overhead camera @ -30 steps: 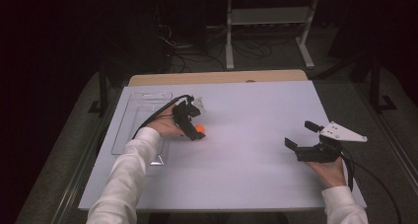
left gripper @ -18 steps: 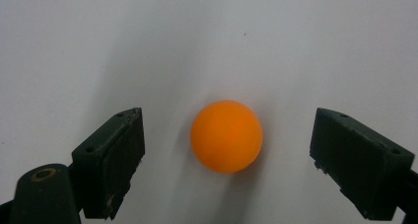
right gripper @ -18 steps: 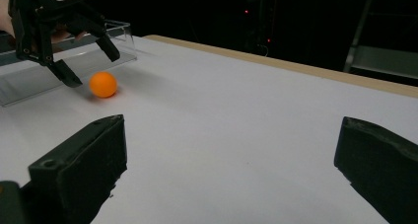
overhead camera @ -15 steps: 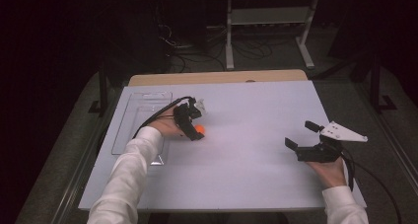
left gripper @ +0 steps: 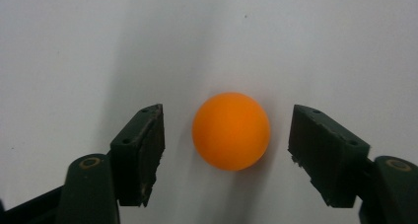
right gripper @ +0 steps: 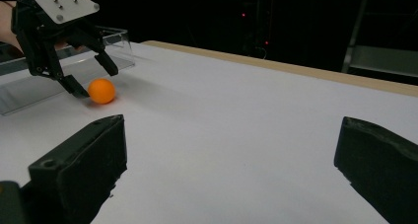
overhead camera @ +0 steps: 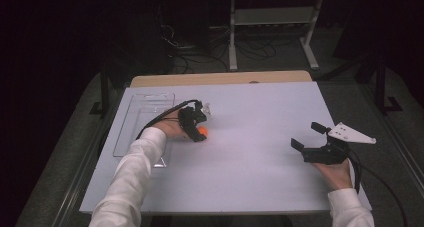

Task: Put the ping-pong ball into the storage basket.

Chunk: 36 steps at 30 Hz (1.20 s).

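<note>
An orange ball rests on the white tabletop, left of centre in the high view. My left gripper is open and points down at the ball. One jaw stands on each side of the ball, with a gap between each pad and the ball. In the high view the left gripper sits right over the ball. My right gripper is open and empty at the table's right side, held low above the surface. From the right gripper view I see the ball between the left gripper's spread fingers.
A clear plastic tray lies along the table's left edge, just behind the left hand, also in the right gripper view. A wooden strip borders the far edge. Beyond it are dark floor, cables and a white stand.
</note>
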Available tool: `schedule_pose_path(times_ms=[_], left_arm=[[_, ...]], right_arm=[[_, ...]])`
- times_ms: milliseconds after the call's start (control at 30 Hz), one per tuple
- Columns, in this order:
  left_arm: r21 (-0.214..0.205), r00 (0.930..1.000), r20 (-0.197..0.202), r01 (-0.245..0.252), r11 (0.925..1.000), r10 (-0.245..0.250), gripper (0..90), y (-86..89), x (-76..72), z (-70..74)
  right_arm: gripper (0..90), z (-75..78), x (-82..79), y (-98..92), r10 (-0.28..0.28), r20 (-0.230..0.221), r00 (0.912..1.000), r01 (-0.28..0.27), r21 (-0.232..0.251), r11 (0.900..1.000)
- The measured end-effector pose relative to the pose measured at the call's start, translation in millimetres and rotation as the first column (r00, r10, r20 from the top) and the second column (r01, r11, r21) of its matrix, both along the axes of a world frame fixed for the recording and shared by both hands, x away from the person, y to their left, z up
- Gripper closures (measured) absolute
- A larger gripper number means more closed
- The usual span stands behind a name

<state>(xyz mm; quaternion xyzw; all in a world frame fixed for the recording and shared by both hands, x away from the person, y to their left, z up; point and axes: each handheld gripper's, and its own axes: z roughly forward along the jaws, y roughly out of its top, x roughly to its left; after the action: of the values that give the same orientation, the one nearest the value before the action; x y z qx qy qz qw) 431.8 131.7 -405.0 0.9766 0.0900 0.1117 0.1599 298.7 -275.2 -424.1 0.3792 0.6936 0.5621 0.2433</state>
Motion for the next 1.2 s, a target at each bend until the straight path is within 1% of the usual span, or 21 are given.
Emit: schedule_pose_path(times_ms=[233, 300, 433, 700, 867, 967, 1200], left_arm=[[0.015, 0.9999, -0.008, 0.013, 0.9998, -0.013, 39.5, -1.4, -0.5, -1.1], [0.016, 0.9999, -0.008, 0.013, 0.9998, -0.013, 41.1, -1.4, -0.5, -1.4], [0.037, 0.9998, -0.002, 0.018, 0.9991, -0.018, 42.5, -2.3, -1.5, -2.9], [0.058, 0.9992, 0.006, 0.039, 0.9976, -0.04, 50.1, -2.9, -1.7, -3.8], [0.062, 0.9987, 0.009, 0.049, 0.9969, -0.049, 50.6, -2.7, -1.9, -3.9], [0.064, 0.9988, 0.019, 0.045, 0.997, -0.046, 50.7, -2.1, -1.5, -3.6], [0.046, 0.9992, 0.006, 0.04, 0.9981, -0.04, 50.7, 0.0, -2.0, -0.2]], right_arm=[[0.0, -0.3, 0.2, 0.7, 0.003, -0.003, 1.0, -0.003, -0.003, 1.0], [0.0, -0.3, 0.2, 0.5, 0.003, -0.003, 1.0, -0.003, -0.001, 1.0], [0.0, -0.3, 0.2, 0.5, 0.003, -0.003, 1.0, -0.003, -0.002, 1.0], [0.0, -0.5, 0.3, 0.4, 0.003, -0.004, 1.0, -0.003, -0.002, 1.0], [0.0, -0.4, 0.3, 0.4, 0.004, -0.003, 1.0, -0.004, -0.002, 1.0], [0.0, -0.4, 0.3, 0.3, 0.004, -0.004, 1.0, -0.004, -0.002, 1.0], [0.0, -0.4, 0.2, 0.3, 0.004, -0.003, 1.0, -0.004, 0.0, 1.0]])
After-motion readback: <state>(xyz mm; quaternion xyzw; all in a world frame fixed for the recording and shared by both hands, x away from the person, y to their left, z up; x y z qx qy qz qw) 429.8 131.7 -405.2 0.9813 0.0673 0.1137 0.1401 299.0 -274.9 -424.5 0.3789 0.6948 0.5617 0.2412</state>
